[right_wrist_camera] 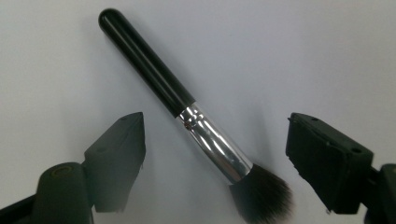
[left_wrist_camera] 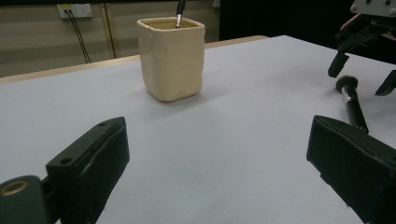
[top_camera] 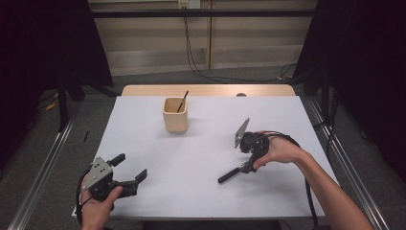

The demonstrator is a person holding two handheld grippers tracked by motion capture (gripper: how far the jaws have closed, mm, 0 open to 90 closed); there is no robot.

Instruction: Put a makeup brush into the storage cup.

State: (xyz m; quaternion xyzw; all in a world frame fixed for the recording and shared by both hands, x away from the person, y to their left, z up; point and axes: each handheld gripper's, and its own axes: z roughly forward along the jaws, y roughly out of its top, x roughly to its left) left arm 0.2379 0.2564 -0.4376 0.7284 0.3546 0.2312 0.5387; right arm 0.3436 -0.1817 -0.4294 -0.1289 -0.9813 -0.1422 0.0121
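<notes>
From the high view, the white table point(top_camera: 201, 182) carries a cream square cup point(top_camera: 175, 115) near its far edge, with a thin dark brush handle point(top_camera: 182, 101) leaning out of it. The left gripper point(top_camera: 130, 169) sits at the near left corner in the person's left hand point(top_camera: 98, 208), its jaws spread wide with nothing between them. On the right side the right hand point(top_camera: 280, 151) holds the right gripper point(top_camera: 245, 162) tilted down over a makeup brush point(top_camera: 233, 174), which lies flat on the table, its black handle pointing toward the near left

In the left gripper view, the two black jaws stand far apart over bare table. The cup point(left_wrist_camera: 172, 58) stands upright beyond them, and at the right the brush point(left_wrist_camera: 351, 100) lies with its bristle end under the other gripper point(left_wrist_camera: 362, 70)

In the right gripper view, the makeup brush point(right_wrist_camera: 187, 109) lies diagonally between the open jaws, neither pad touching it. The silver ferrule point(right_wrist_camera: 215, 144) sits midway between the pads, the dark bristles point(right_wrist_camera: 264, 198) toward the bottom, and the glossy handle runs to the upper left. The jaws are fairly wide and hold nothing
</notes>
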